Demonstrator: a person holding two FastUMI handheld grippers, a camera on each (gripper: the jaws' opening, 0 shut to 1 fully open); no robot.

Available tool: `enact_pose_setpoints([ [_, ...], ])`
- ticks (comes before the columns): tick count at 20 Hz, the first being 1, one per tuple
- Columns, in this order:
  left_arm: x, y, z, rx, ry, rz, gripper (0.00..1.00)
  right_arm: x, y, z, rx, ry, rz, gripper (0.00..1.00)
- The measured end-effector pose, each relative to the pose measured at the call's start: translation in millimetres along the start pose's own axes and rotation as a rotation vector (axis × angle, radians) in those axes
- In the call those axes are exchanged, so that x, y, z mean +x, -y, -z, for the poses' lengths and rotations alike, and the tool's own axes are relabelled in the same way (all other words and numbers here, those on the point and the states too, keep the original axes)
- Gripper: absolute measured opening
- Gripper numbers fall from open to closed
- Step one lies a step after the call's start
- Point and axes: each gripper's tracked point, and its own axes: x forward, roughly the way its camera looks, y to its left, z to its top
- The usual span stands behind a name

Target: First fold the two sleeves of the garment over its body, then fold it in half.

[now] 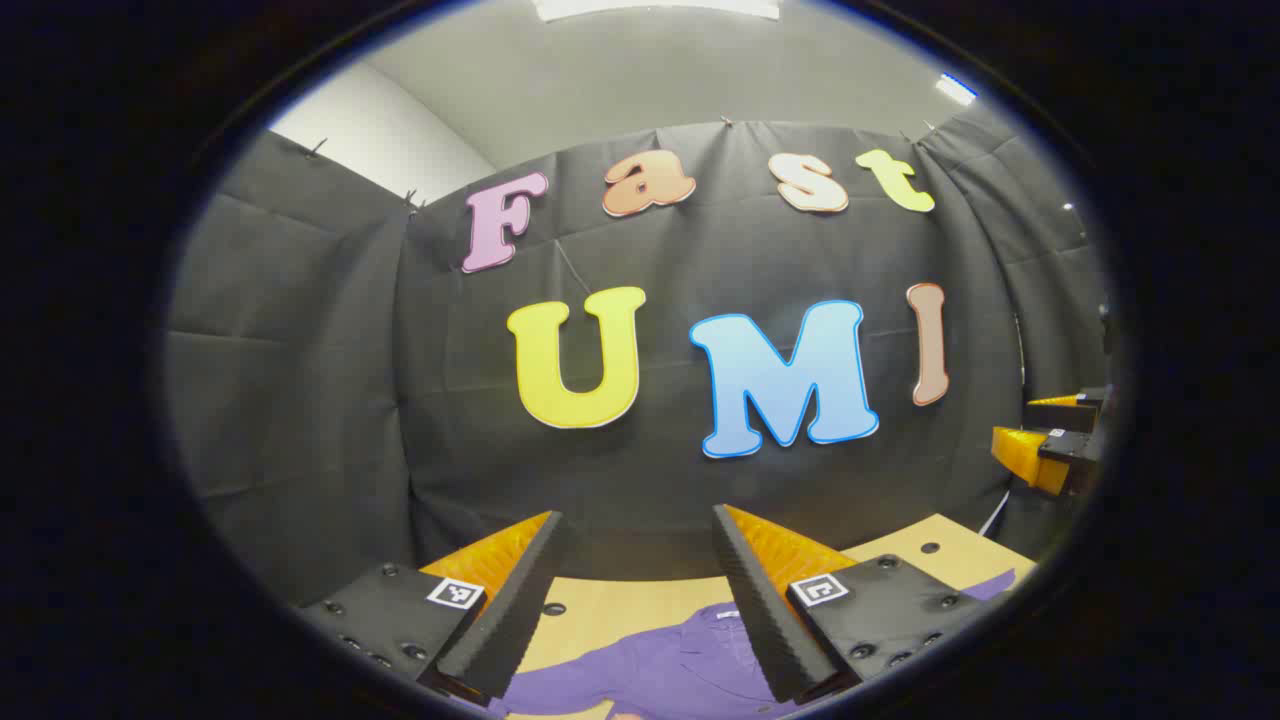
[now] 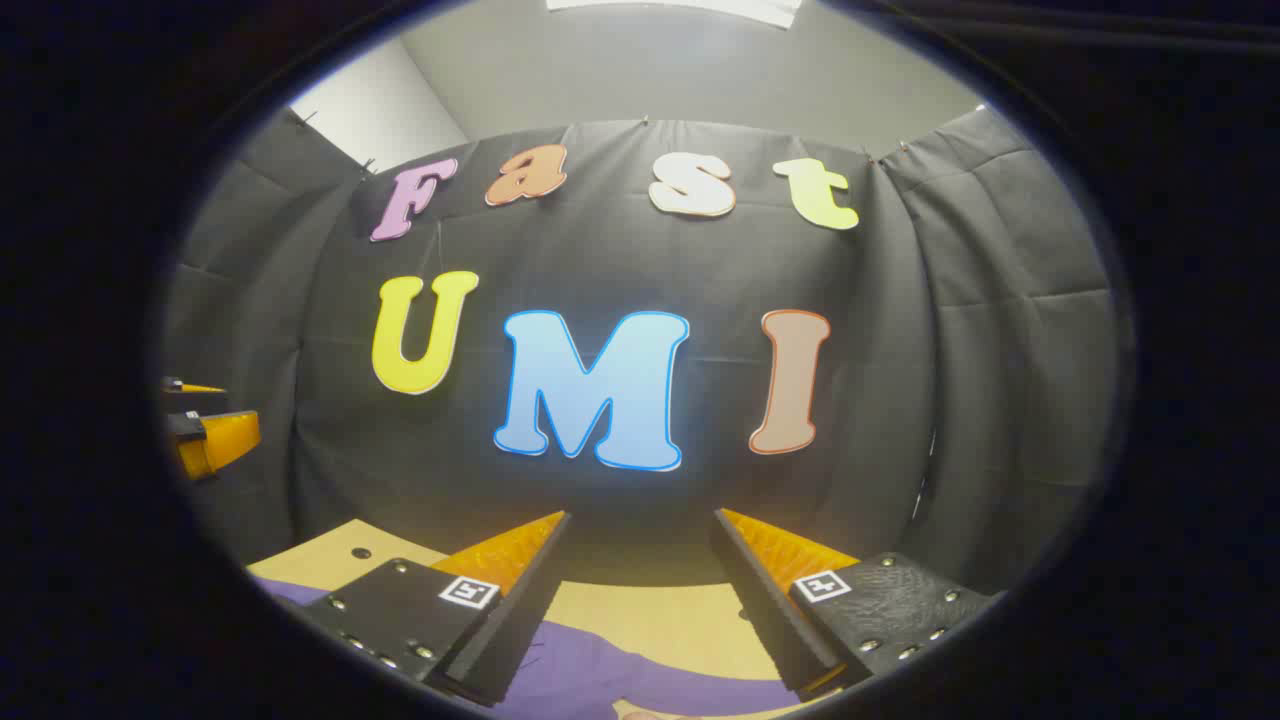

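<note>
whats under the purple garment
The purple garment lies on a light wooden table with small holes. What the table is like beneath the cloth is covered. Both grippers, left and right, are above it, open.

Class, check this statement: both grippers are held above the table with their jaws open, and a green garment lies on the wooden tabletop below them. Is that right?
One detail is wrong: the garment is purple, not green, as the left gripper view shows. The rest stands: the left gripper and right gripper have open jaws above the wooden tabletop.
</note>
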Motion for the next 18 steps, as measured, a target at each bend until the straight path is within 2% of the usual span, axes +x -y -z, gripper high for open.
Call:
enact_pose_setpoints([
  [18,10,23,0,0.022,-0.004,0.059,0.94,1,-6,3,0.026,-0.016,-0.029,0.92],
])
